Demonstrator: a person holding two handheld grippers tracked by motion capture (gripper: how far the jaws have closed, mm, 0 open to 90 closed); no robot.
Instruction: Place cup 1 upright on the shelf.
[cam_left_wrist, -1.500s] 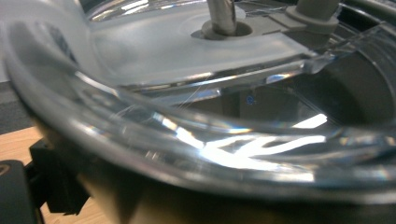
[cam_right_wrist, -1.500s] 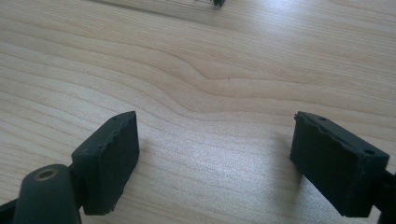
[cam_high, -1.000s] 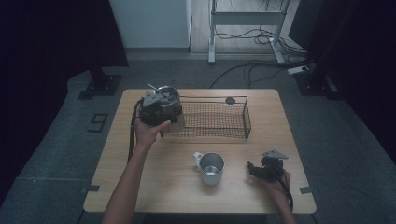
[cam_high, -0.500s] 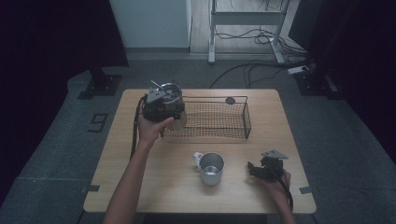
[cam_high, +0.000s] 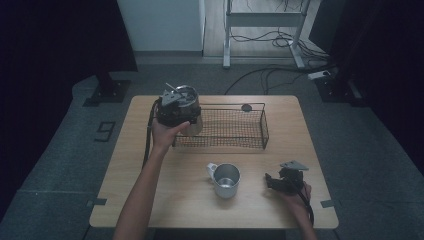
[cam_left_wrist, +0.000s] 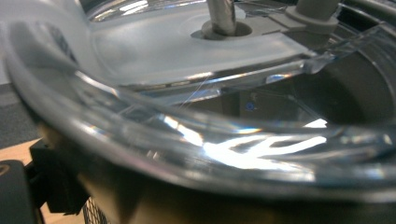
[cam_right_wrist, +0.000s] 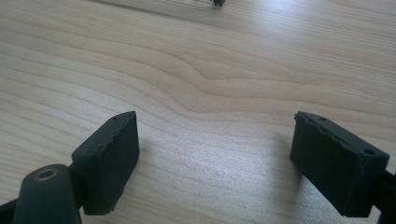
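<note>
the left tool (cam_high: 187, 112) grips a round metal pot with a clear glass lid (cam_high: 184, 102), holding it in the air over the left end of the black wire basket (cam_high: 252, 135); the left gripper view looks across the glass lid (cam_left_wrist: 201, 116) from very close, with the lid's centre stem rising at the top and a scrap of basket mesh below, which suggests the jaws clamp the pot by its rim or side wall, though the pads themselves are hidden; i judge the pot is carried this high so that it clears the basket's rim, whether it is going in or coming out; which of the two cannot be told.

in front of the basket, near its middle, a small shiny steel mug with a side handle (cam_high: 226, 180) stands upright on the pale wooden bench (cam_high: 150, 200), its handle turned to the left; a small dark round disc (cam_high: 246, 107) lies just behind the basket's far rim.

the right tool (cam_high: 272, 182) rests low on the bench to the right of the mug and well in front of the basket; its jaws stand apart with bare wood between them, gripping nothing; it seems parked there to keep out of the way while the other hand does the work.
</note>
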